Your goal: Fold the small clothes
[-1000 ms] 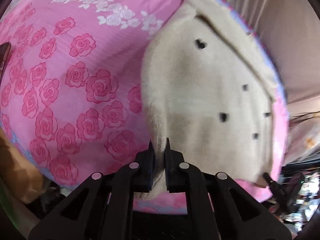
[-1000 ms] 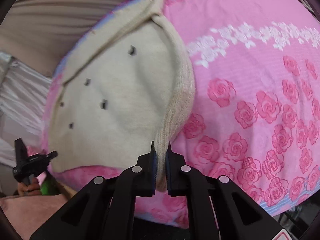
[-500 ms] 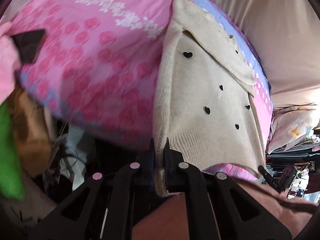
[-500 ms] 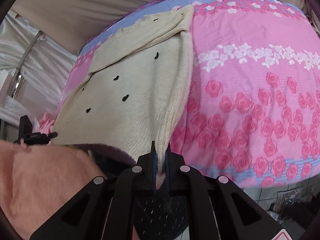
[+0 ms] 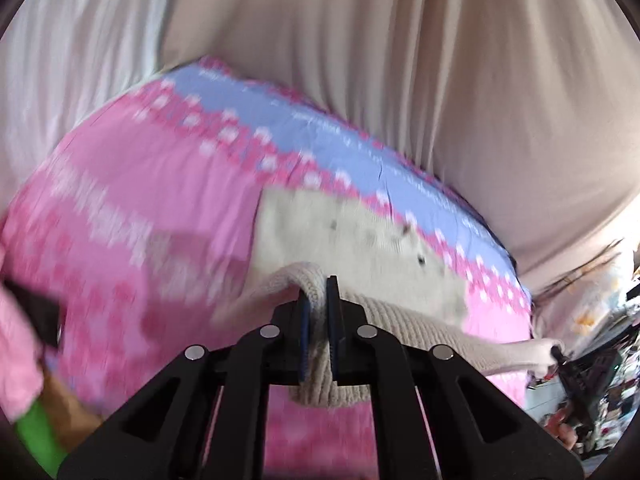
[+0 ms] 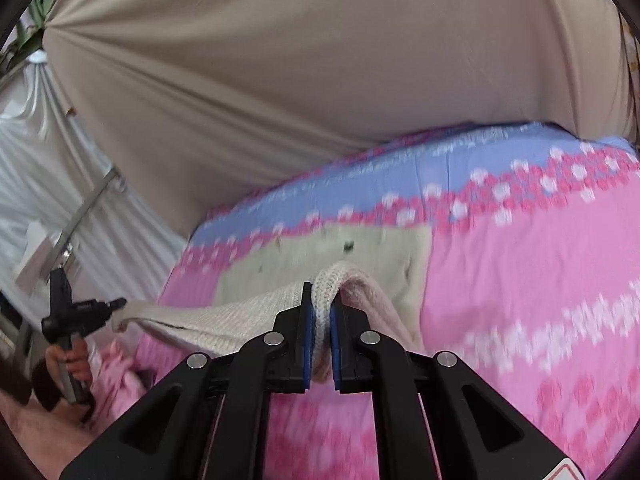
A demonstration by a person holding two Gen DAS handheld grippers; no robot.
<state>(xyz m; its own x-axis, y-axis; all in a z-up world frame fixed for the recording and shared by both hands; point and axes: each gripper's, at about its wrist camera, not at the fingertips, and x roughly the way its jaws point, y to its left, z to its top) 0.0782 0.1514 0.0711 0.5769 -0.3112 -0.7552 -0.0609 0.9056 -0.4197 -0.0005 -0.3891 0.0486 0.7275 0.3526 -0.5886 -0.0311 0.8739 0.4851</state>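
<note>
Cream knitted sweater with small dark hearts (image 5: 360, 236) is held by its ribbed hem, stretched taut between the left gripper (image 5: 318, 334) and the right gripper (image 6: 320, 340), both clamped on folds of knit. Its far part is spread on the pink rose-print bedsheet with a blue border (image 6: 520, 280), before a beige draped curtain (image 6: 320, 80).

left gripper (image 5: 316, 312): black angular arms, silver round screws, blue pads
right gripper (image 6: 320, 318): same build, red-edged marking at lower corner
</note>
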